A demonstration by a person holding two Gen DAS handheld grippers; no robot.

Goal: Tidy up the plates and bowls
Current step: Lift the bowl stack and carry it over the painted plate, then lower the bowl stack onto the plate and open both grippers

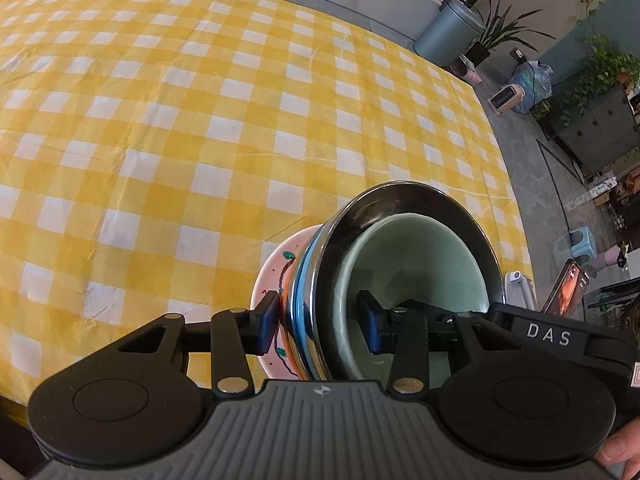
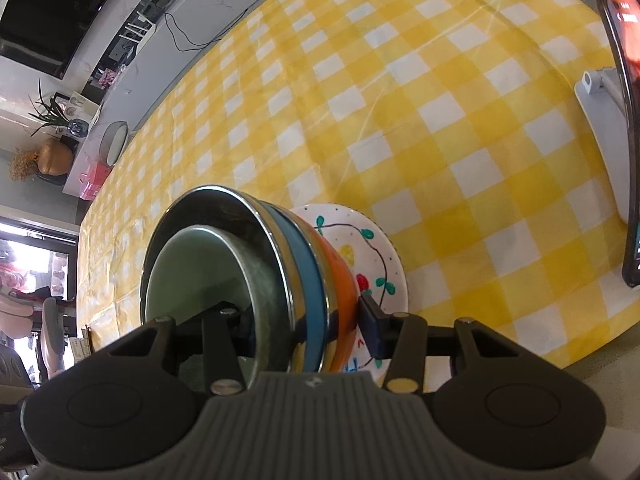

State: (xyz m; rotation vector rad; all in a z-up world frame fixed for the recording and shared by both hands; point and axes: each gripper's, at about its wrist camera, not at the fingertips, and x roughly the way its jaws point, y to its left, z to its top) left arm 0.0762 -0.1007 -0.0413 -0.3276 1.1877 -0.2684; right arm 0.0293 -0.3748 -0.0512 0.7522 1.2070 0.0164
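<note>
Left gripper (image 1: 320, 322): my jaws are closed around the near rim of the stack of dishes, one pad against the outside of the painted plate, the other inside the green bowl; centre-bottom of the left wrist view.
Right gripper (image 2: 308, 326): my jaws clamp the same stack at its near edge, right pad pressed on the orange bowl's outer wall, left finger reaching inside the green bowl; centre-bottom of the right wrist view.
Stack of dishes (image 1: 316, 280): nested and tilted on edge, mouths facing right in the left wrist view and left in the right wrist view; lower centre of both frames, over the near part of the tabletop.
Green bowl (image 1: 416, 264): innermost, pale green, seated inside the steel bowl.
Steel bowl (image 1: 400, 196): dark reflective interior, bright rim, surrounds the green bowl.
Blue bowl (image 2: 310, 264): next layer behind the steel rim.
Orange bowl (image 2: 340, 280): behind the blue one.
Painted plate (image 2: 360, 240): outermost, white with vine, leaf and fruit drawings; whether it touches the cloth I cannot tell.
Tabletop (image 1: 200, 120): covered by a yellow and white checked cloth, fills most of both frames.
Phone on stand (image 2: 624, 120): upright at the right edge of the right wrist view, well apart from the stack.
</note>
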